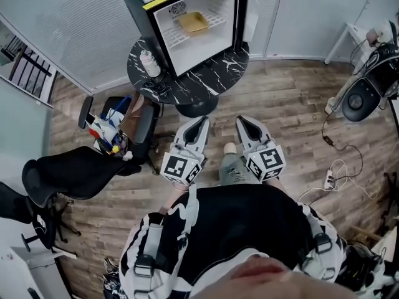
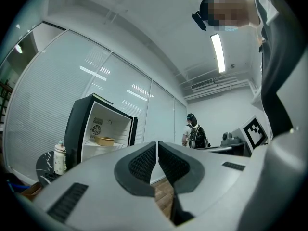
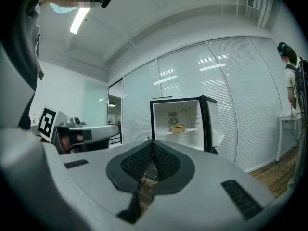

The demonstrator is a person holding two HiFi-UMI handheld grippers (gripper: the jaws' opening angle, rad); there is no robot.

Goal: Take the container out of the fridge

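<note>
Head view: a person stands on a wood floor facing a small fridge (image 1: 201, 50) whose door is swung open. The fridge sits on a round black marbled table (image 1: 215, 73). A shallow yellow container (image 1: 194, 22) lies alone on the fridge's wire shelf. A bottle (image 1: 149, 63) stands on the table just left of the fridge.

The left gripper (image 1: 201, 123) and right gripper (image 1: 242, 123) are held side by side near the person's waist, pointing toward the fridge and well apart from it. In each gripper's own view the dark ribbed pads meet, with nothing between them.

The reach has not begun. The next move calls for stepping closer, spreading one gripper's jaws, and closing them on the container's rim. From here the container looks light and empty, but it is too small in view to be sure.
</note>
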